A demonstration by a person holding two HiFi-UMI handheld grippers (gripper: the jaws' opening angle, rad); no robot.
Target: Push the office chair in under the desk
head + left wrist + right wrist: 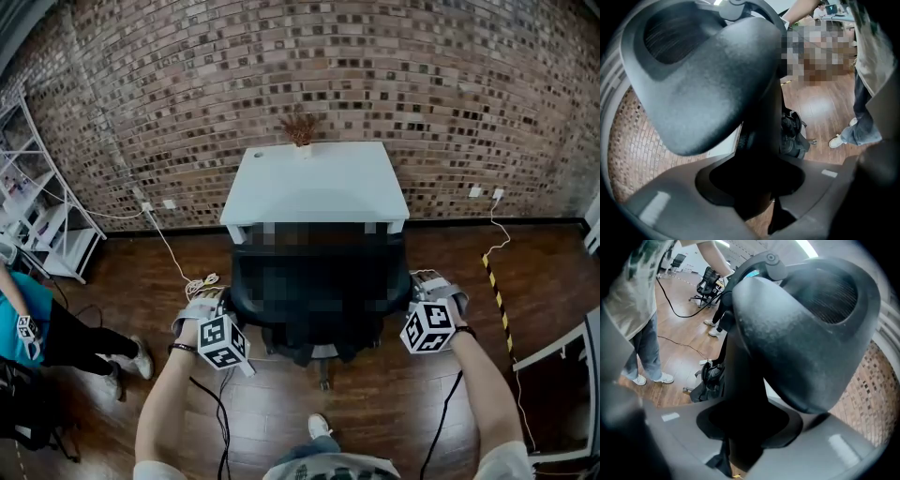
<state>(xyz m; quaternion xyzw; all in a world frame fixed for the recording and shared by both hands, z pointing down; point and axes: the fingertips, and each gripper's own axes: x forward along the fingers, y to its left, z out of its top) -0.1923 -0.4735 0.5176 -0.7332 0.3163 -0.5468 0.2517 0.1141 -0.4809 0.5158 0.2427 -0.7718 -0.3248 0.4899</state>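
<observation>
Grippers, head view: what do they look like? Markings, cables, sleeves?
Left gripper and right gripper: pale grey bodies, each with a white cube of black square markers. A black cable hangs from each. Dark wristbands, short light sleeves. The fingers are broad and grey.
</observation>
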